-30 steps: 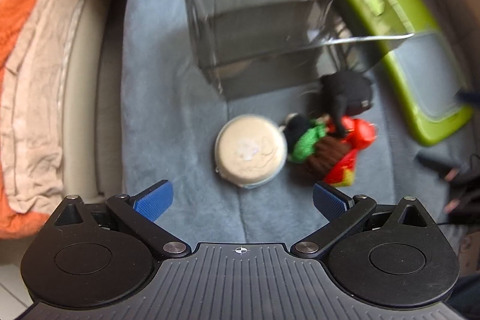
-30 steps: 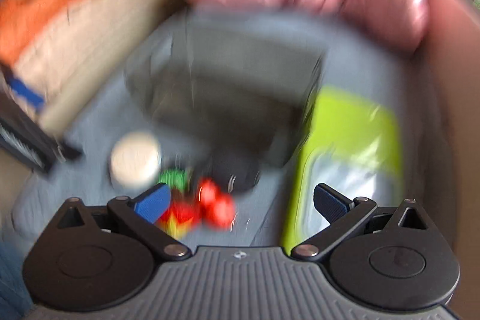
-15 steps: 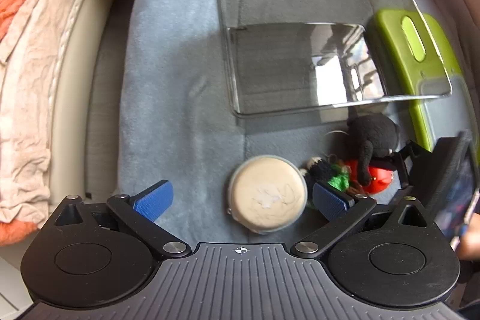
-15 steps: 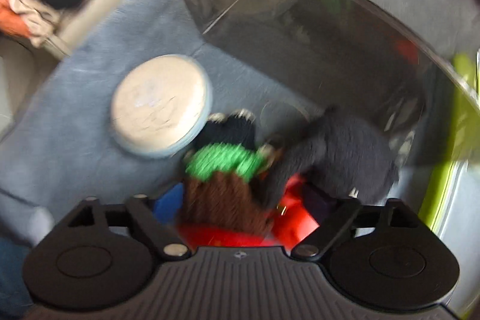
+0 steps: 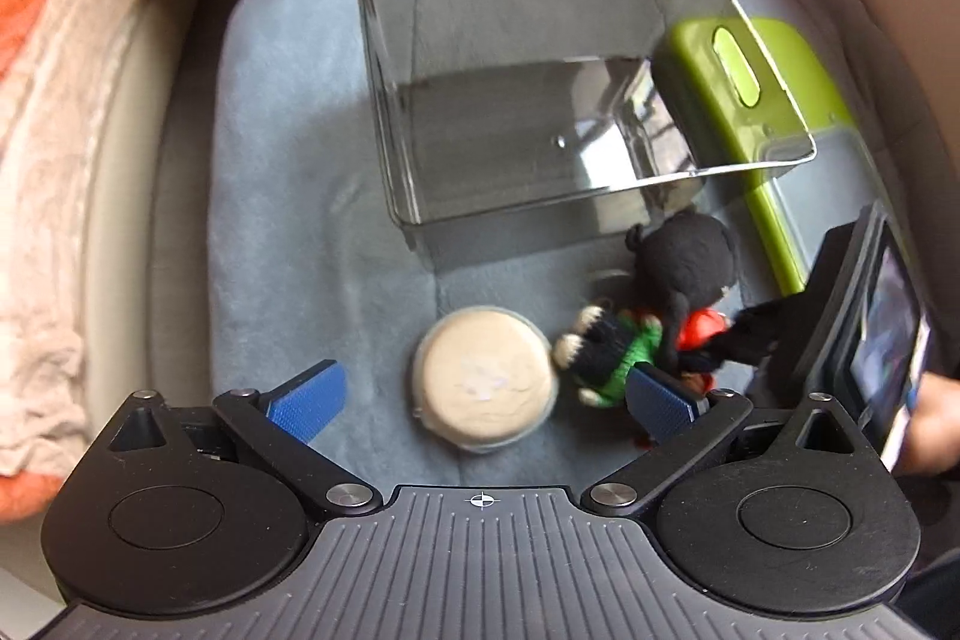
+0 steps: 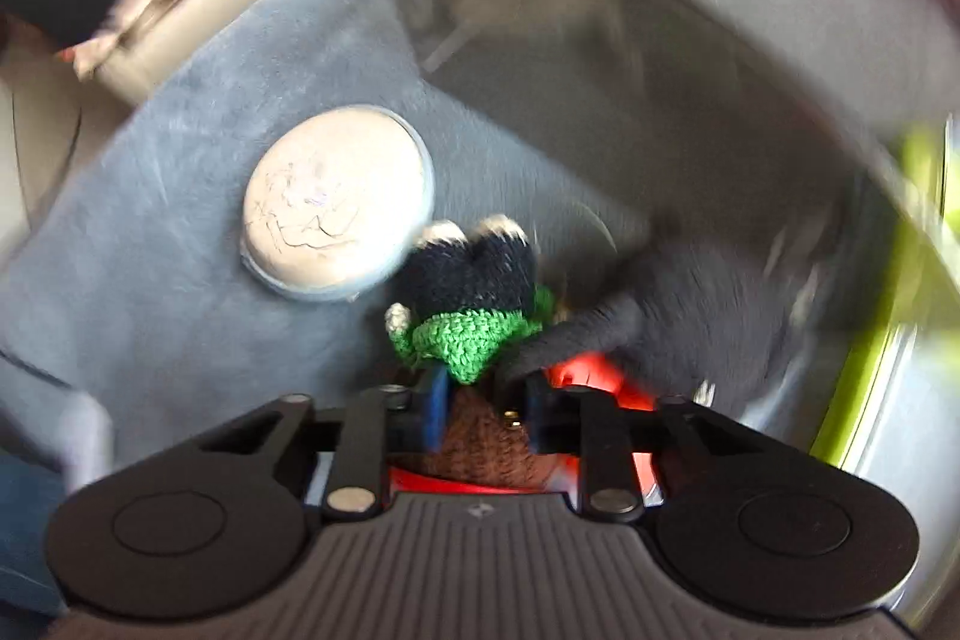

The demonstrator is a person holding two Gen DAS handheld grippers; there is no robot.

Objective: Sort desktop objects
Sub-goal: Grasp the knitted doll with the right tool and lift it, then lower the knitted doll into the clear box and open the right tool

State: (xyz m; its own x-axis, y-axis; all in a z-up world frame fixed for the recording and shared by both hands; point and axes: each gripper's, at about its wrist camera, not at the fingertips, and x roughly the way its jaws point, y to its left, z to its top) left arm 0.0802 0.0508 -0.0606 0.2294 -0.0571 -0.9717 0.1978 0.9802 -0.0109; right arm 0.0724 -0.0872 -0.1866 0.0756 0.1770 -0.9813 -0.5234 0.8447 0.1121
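Right gripper (image 6: 483, 409) fingers clamped on the crocheted doll (image 6: 474, 316), apparently at its brown midsection, though the view is blurred. Doll lies on grey mat (image 5: 288, 196) just right of the round beige tin (image 5: 485, 379), near the clear plastic bin (image 5: 540, 100). Left gripper (image 5: 483, 400) fingers wide apart above the tin, holding nothing.

crocheted doll (image 6: 474, 316) beside round tin (image 6: 336, 202)

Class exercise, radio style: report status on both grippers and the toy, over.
Left gripper open, hovering over round tin. Right gripper shut on knitted doll. Black plush pressed against doll; clear bin empty beyond.
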